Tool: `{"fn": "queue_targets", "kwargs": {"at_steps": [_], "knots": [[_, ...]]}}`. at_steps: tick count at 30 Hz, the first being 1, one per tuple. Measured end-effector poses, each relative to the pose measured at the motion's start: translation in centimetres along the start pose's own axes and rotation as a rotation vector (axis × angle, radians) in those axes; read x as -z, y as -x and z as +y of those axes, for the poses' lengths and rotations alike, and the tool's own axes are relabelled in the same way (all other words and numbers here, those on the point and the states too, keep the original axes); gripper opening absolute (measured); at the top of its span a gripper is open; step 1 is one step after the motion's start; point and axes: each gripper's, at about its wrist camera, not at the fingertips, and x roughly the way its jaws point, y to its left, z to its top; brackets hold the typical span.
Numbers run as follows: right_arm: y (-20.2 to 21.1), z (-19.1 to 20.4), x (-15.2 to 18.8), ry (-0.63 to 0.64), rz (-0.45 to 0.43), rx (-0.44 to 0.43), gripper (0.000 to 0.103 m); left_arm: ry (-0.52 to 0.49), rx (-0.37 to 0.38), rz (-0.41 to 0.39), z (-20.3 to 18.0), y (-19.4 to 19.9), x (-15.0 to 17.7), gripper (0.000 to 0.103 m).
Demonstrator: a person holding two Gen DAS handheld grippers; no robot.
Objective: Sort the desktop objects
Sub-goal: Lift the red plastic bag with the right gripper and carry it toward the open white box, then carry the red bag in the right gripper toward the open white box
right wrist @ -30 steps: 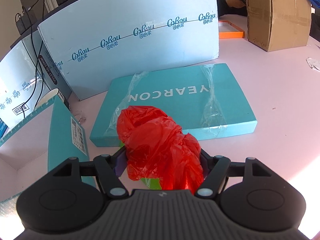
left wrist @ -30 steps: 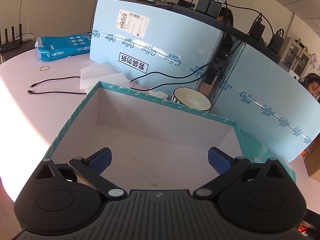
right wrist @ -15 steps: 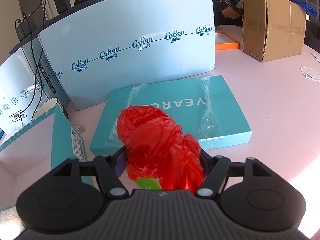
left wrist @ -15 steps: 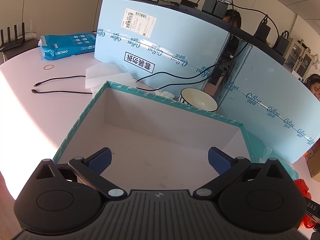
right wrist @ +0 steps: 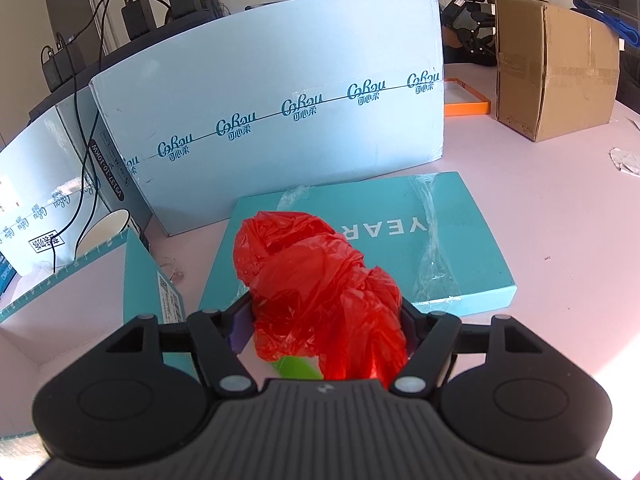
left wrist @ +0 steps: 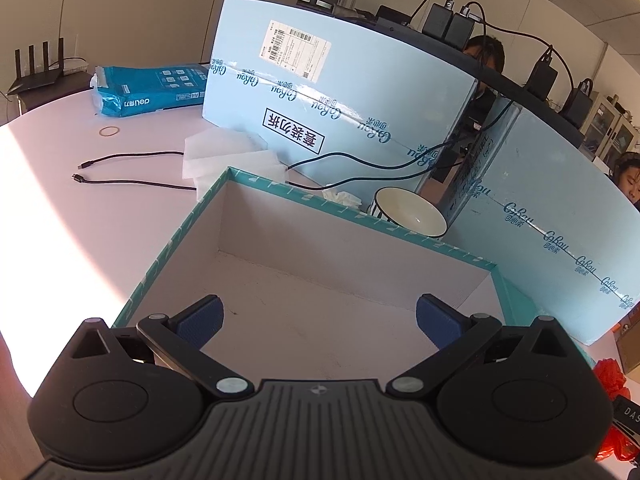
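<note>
right gripper [right wrist: 324,320] is pinching the red bag [right wrist: 316,288], jaws pressing its sides, above the teal lid [right wrist: 452,240] on the surface. left gripper [left wrist: 318,316] is hovering over the open box [left wrist: 320,248], jaws spread, nothing inside. bowl [left wrist: 408,212] sitting just behind it.

Clearance: we are finding the open box [left wrist: 224,216] bare inside, its top unobstructed. Obstacles: pale blue cartons [right wrist: 280,120] are walling off the far side; a bowl [left wrist: 410,212] is sitting just behind the box; the flat lid [right wrist: 400,240] is lying beside it.
</note>
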Motion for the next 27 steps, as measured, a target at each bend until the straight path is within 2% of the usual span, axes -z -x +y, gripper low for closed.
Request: {"fn": "queue_targets", "kwargs": {"at_steps": [27], "knots": [[-0.2,3.2,-1.2,0.047,-0.041,-0.056,0.072,0.021,-0.018,-0.010,0.8,-0.4,-0.4,0.103]]}}
